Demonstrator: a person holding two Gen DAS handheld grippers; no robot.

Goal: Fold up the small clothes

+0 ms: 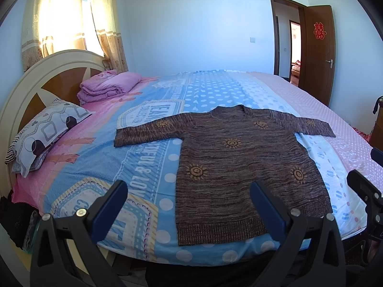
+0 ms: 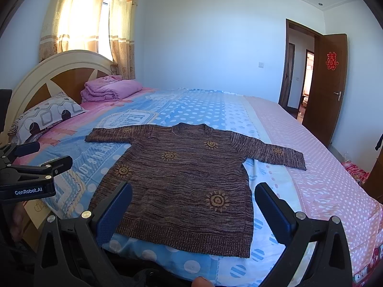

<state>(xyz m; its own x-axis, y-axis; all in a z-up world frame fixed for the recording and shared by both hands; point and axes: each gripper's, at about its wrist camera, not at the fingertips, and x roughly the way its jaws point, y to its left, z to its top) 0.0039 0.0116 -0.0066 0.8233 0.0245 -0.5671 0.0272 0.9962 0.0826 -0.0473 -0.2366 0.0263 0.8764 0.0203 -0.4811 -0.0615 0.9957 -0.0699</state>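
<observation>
Sweater (image 1: pixel 239 165) lies flat on the bed (image 1: pixel 148 167), front up, both sleeves spread to the left and right, collar on the far side and hem at the near edge. Your left gripper (image 1: pixel 189 205) hangs over the near edge with fingers wide apart, holding nothing. Your right gripper (image 2: pixel 192 210) is also wide open above the hem, not touching the knit. A pillow (image 1: pixel 45 134) and a folded pink blanket (image 1: pixel 107 86) sit far left by the headboard.

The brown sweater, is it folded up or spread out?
Spread out. The brown sweater lies flat on the bed, both sleeves stretched sideways, nothing folded over.
</observation>
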